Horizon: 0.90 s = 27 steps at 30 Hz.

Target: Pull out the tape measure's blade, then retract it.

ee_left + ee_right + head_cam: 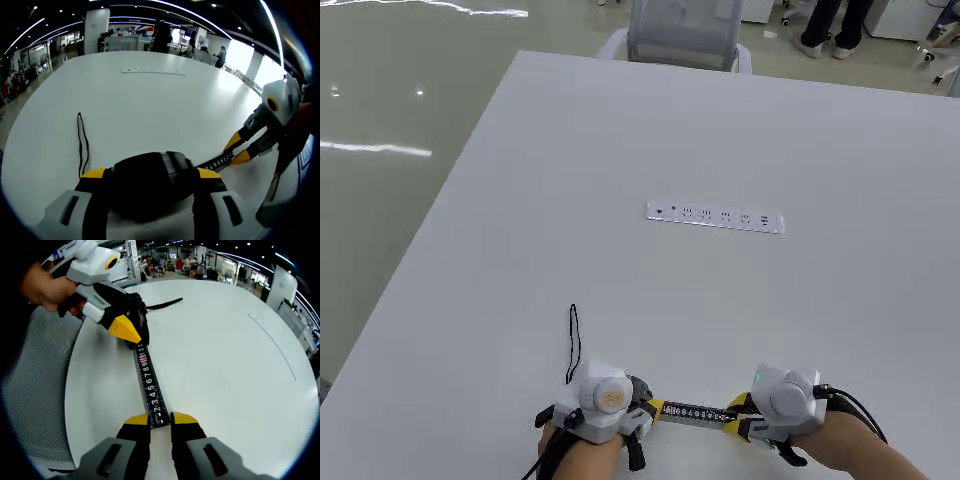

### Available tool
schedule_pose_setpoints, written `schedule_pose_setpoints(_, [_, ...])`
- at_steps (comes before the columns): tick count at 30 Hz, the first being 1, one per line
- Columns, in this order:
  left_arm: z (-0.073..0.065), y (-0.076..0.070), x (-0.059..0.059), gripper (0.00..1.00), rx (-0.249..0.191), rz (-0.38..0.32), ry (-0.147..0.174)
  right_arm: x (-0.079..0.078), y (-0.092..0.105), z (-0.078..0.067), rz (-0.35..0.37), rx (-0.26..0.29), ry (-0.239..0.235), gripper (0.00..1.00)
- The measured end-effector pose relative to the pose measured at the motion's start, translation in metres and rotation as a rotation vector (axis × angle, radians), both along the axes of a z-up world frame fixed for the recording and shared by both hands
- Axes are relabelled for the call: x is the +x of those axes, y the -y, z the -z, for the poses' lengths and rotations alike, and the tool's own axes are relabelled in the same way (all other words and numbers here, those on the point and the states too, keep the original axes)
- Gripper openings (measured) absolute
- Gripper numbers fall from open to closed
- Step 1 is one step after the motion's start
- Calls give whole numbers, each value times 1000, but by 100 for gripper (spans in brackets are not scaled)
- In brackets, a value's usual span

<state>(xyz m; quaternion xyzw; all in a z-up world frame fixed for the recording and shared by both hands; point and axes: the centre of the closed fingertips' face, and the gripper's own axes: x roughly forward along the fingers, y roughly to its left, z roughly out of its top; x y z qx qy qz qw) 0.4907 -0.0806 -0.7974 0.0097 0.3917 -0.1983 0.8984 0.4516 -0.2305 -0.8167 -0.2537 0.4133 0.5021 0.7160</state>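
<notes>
A black tape measure (pixel 150 187) sits clamped between the yellow-tipped jaws of my left gripper (pixel 150 172), near the table's front edge (pixel 642 400). Its blade (pixel 695 413) is drawn out a short way to the right, lying just above the white table. My right gripper (pixel 160 421) is shut on the blade's end (pixel 159 412), with numbers up to about 12 showing on the blade (pixel 147 375). In the right gripper view the left gripper (pixel 131 324) holds the case (pixel 136 304) at the far end. In the left gripper view the right gripper (pixel 235 151) pinches the blade (pixel 217 161).
The tape's black wrist strap (pixel 573 340) trails away from me on the table. A white power strip (pixel 715 216) lies at mid-table. A grey chair (pixel 685 35) stands at the far edge, with a person's legs (pixel 825 25) beyond.
</notes>
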Motion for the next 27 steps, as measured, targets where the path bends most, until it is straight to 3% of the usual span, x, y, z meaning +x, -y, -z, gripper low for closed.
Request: schedule_pose_setpoints(27, [-1,0,-1,65,-1,-1,0,1,-11,0,-10,5,4,14])
